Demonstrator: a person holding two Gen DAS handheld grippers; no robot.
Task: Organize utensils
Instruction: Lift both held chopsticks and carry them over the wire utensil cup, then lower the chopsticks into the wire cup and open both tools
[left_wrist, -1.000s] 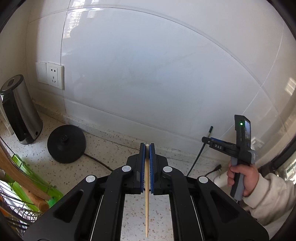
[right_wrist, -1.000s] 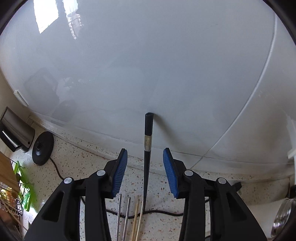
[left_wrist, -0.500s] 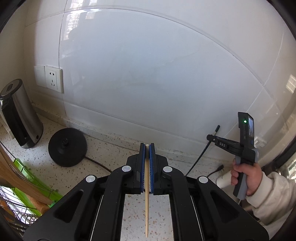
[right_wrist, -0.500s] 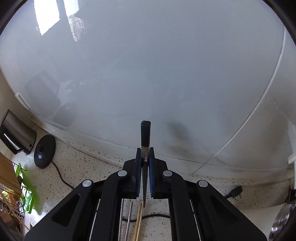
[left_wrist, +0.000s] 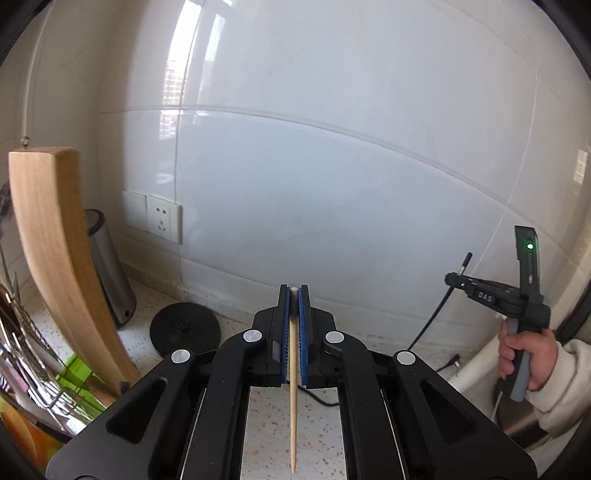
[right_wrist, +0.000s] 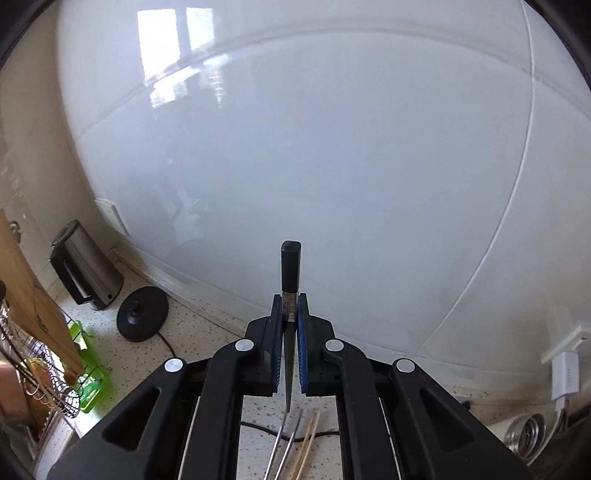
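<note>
— While both tools are held clear of the worktop, how much of the sorting can be judged done?

— Little, it seems. One pale slim wooden chopstick is pinched between the blue pads of the left gripper, its thin end hanging toward six o'clock. One black tapered chopstick with a metal band is clamped in the right gripper, whose jaws have just been closing onto it; its blunt end points to twelve o'clock.

— What is left lying?

— On the speckled stone countertop, two steel chopsticks and two light wooden chopsticks are seen at six o'clock in the right wrist view, just below the black tip.

— Where would they be put?

— Probably in the wire dish rack with the green tray, at eight o'clock beside the upright wooden cutting board. No utensil holder can be made out clearly. Both held sticks are still to be placed.
</note>
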